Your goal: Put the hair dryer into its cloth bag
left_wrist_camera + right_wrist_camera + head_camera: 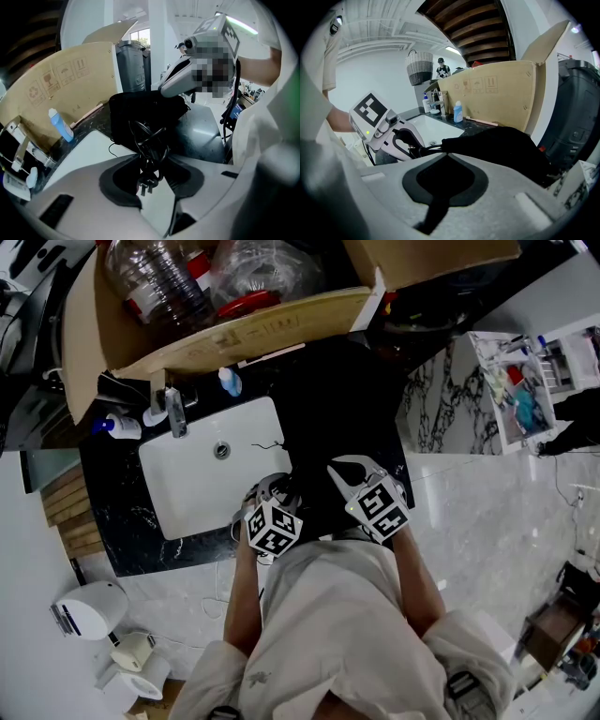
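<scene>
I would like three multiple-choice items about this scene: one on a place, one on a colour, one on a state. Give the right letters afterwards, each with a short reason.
1. Where does the small blue bottle stand?
A in the sink; B on the counter by the cardboard box; C on the floor.
2. What colour is the cloth bag?
A black; B red; C white.
3. The left gripper is:
A open and empty; B shut on the bottle; C shut on the power cord.

Answers: B, it stands against the box wall; A, the bag is dark all over; C, the coiled cord sits between the closed jaws with its plug hanging below.
</scene>
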A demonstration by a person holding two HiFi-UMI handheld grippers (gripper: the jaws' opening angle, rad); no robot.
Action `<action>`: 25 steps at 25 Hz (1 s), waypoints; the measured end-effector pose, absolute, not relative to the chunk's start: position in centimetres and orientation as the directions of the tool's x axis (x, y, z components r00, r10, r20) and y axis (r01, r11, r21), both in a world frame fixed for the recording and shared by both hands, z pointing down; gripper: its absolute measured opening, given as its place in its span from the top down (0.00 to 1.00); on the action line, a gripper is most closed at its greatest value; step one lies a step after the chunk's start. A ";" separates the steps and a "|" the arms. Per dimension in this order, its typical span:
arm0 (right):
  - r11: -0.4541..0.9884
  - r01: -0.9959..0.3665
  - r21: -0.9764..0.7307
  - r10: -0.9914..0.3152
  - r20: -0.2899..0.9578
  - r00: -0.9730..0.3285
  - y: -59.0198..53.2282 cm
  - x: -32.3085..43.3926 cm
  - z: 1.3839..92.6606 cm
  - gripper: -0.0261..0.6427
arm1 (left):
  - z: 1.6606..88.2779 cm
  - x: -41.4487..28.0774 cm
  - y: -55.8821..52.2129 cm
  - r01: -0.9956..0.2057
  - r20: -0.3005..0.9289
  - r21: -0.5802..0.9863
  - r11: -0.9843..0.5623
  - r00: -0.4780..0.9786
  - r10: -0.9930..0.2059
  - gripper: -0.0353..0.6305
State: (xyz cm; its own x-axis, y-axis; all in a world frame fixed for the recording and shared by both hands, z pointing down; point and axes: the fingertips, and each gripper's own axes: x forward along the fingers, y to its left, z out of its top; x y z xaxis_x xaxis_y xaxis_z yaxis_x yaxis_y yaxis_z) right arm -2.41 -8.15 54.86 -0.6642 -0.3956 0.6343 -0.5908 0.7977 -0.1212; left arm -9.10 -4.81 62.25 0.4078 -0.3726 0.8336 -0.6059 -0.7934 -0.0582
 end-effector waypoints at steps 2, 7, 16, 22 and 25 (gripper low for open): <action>0.799 -0.589 -0.123 -0.394 0.633 -0.666 -8.1 -2.4 54.7 0.95 | 61.9 -8.8 -5.1 -0.611 0.828 -0.057 -0.790 0.413 -0.379 0.74; 0.803 -0.583 -0.125 -0.390 0.630 -0.672 -8.1 -2.4 54.6 0.95 | 61.3 -7.8 -5.9 -0.622 0.815 -0.052 -0.781 0.426 -0.393 0.74; 0.813 -0.566 -0.134 -0.373 0.626 -0.685 -7.8 -2.7 54.3 0.95 | 60.6 -6.2 -7.6 -0.632 0.791 -0.048 -0.773 0.448 -0.416 0.75; 0.821 -0.552 -0.148 -0.361 0.616 -0.700 -7.6 -2.9 54.1 0.95 | 60.7 -5.2 -8.7 -0.647 0.775 -0.039 -0.761 0.461 -0.432 0.75; 0.826 -0.542 -0.156 -0.351 0.610 -0.711 -7.5 -3.1 54.0 0.95 | 60.7 -4.7 -9.2 -0.657 0.764 -0.036 -0.753 0.467 -0.444 0.75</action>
